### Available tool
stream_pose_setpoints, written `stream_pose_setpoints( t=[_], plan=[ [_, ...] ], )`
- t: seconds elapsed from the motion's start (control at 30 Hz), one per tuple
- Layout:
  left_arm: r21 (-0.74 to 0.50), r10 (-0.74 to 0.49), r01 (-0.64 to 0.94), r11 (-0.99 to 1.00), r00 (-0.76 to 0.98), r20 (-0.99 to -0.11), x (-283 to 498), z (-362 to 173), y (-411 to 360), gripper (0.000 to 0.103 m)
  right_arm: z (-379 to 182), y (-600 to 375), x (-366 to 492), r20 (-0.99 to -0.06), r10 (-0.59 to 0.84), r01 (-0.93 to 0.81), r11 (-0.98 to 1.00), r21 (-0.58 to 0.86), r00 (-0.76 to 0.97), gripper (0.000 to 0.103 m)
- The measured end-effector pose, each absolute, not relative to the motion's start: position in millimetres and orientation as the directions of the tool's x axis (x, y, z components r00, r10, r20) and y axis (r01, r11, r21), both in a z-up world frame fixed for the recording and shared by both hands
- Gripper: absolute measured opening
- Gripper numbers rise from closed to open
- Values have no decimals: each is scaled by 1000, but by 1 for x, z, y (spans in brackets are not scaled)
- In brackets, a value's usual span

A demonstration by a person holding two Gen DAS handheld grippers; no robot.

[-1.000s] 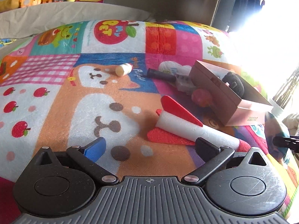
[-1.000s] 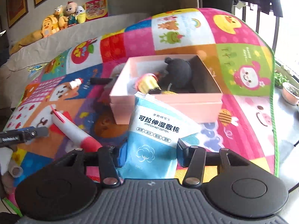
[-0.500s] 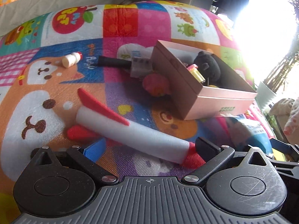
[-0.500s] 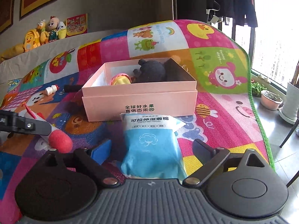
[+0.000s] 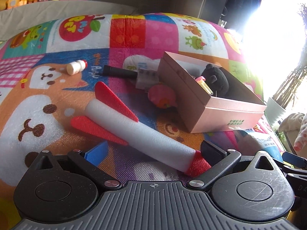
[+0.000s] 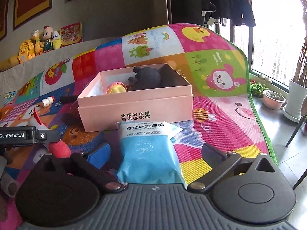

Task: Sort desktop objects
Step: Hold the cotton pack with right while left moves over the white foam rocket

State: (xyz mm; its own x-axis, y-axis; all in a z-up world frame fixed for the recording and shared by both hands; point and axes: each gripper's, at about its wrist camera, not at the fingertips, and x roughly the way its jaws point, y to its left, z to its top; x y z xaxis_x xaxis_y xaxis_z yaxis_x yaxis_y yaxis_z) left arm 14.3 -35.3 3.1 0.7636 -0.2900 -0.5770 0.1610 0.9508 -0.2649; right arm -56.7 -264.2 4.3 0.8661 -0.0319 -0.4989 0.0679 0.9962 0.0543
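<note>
The right hand-held gripper [image 6: 156, 154] is opening wide around the blue wipes pack [image 6: 148, 151], which lies just near the pink box [image 6: 138, 105]. The left hand-held gripper [image 5: 154, 152] gapes around the foam rocket [image 5: 138, 130].

Both grippers share one build: ribbed grey housing flanked by two round black discs, black linkage arms with silver screw heads. Left gripper [image 5: 154, 149]: blue pad on the left finger, black on the right, scuffed right disc. Right gripper [image 6: 156, 153]: same pad colours. In the right wrist view, the left unit's black side reads "GenRobot.AI" in white.
</note>
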Motion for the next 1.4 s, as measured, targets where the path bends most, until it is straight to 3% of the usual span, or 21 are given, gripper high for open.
stream_pose_setpoints(
  t=[0.6, 1.03, 1.4],
  plan=[
    [-289, -311, 165, 943, 743, -593, 18, 3, -32, 103, 4, -270, -58, -486, 23, 35, 993, 111, 874, 103],
    [-398, -370, 160, 903, 759, -535, 15, 1, -16, 103, -2, -275, -43, -579, 48, 47, 988, 148, 814, 103],
    [-398, -370, 160, 903, 760, -534, 15, 0, -17, 103, -3, -276, -42, -583, 63, 42, 985, 165, 810, 103]
  ],
)
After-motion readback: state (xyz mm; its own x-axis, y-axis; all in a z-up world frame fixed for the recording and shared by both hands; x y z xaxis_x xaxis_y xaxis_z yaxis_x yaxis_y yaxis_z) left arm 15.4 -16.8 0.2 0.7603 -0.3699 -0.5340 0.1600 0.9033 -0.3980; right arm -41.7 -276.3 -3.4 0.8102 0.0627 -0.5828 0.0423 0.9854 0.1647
